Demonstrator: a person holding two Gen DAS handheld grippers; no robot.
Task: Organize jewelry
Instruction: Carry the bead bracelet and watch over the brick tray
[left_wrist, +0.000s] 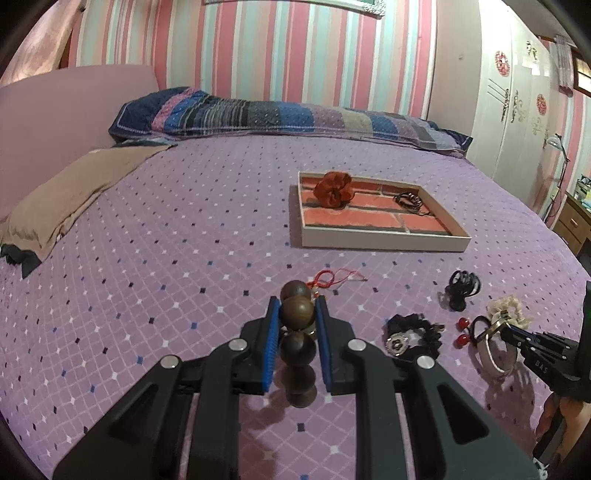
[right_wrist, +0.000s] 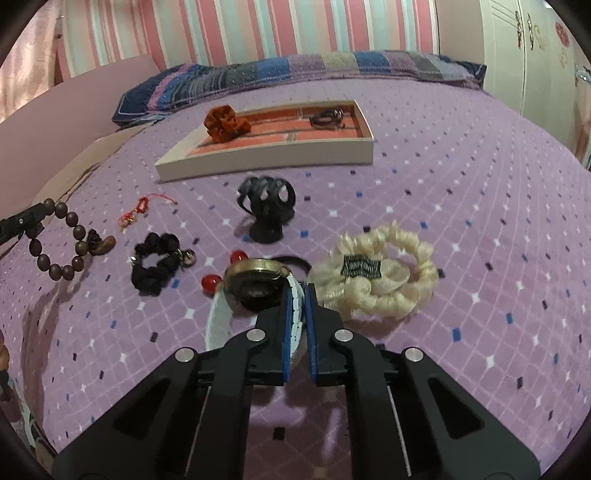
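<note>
My left gripper (left_wrist: 298, 306) is shut on a brown wooden bead bracelet (left_wrist: 297, 314), which hangs just above the purple bedspread; the right wrist view shows the same bracelet (right_wrist: 55, 240) at far left. My right gripper (right_wrist: 300, 291) is shut on the white strap of a wristwatch (right_wrist: 255, 280) with a gold-rimmed dark face. A white tray (left_wrist: 384, 242) with a brick-pattern floor holds an orange scrunchie (left_wrist: 332, 190) and a dark metal piece (left_wrist: 408, 201). Loose on the bed lie a black hair claw (right_wrist: 266, 203), a black scrunchie (right_wrist: 159, 262), a cream scrunchie (right_wrist: 376, 273), a red-bead hair tie (right_wrist: 238, 256) and a red string charm (right_wrist: 144, 208).
A patchwork pillow (left_wrist: 280, 118) runs along the striped wall at the far side of the bed. A tan pillow (left_wrist: 70, 192) lies at the left edge. A white wardrobe (left_wrist: 513, 96) and a wooden drawer unit (left_wrist: 574, 221) stand to the right.
</note>
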